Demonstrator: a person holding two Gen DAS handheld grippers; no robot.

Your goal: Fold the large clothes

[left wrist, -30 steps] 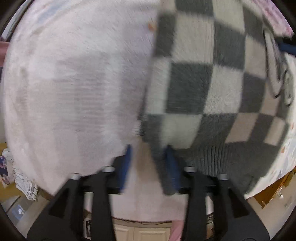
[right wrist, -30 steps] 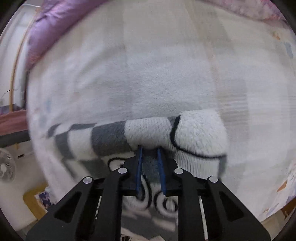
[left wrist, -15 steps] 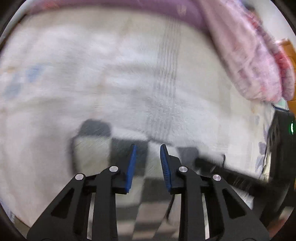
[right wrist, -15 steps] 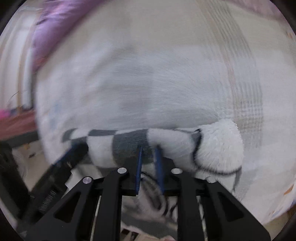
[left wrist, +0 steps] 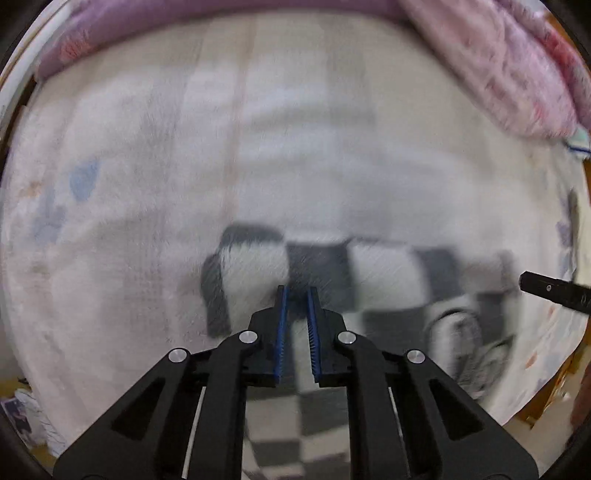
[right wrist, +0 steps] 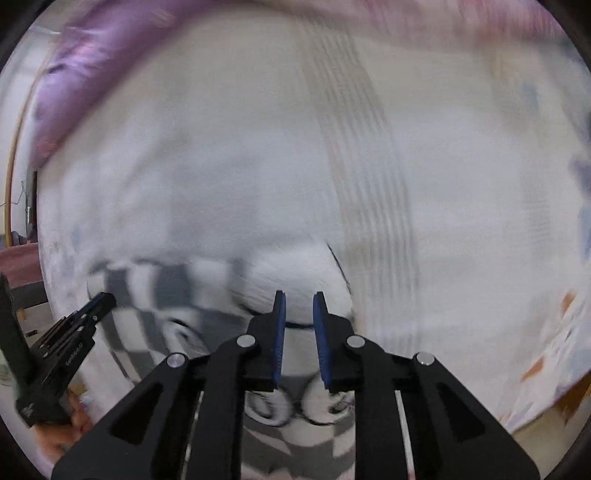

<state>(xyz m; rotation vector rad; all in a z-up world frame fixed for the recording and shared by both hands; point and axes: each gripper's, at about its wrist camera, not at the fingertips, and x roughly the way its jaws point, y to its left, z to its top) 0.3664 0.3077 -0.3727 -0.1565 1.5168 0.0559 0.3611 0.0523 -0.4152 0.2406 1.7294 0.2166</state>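
Observation:
A fluffy grey-and-white checkered sweater lies folded on the bed, blurred by motion. My left gripper points straight down at the left end of its far folded edge. Its jaws are closing, narrow, with checkered fabric pinched between the blue pads. My right gripper hovers over the white, black-trimmed sleeve end. Its jaws are opening, and the pads stand apart from the cloth below. Each view catches the other tool: the left gripper at the checkered part, the right gripper at the far right.
A white plush blanket covers the bed. Purple bedding runs along the far side and a pink quilt lies at the far right. The bed's edge falls away at the lower right, by wooden furniture. A hand holds the left tool.
The left gripper swung from the sweater's hem to the folded far edge and narrowed its jaws onto it. The right gripper shifted with the sleeve fold, then parted its jaws from it.

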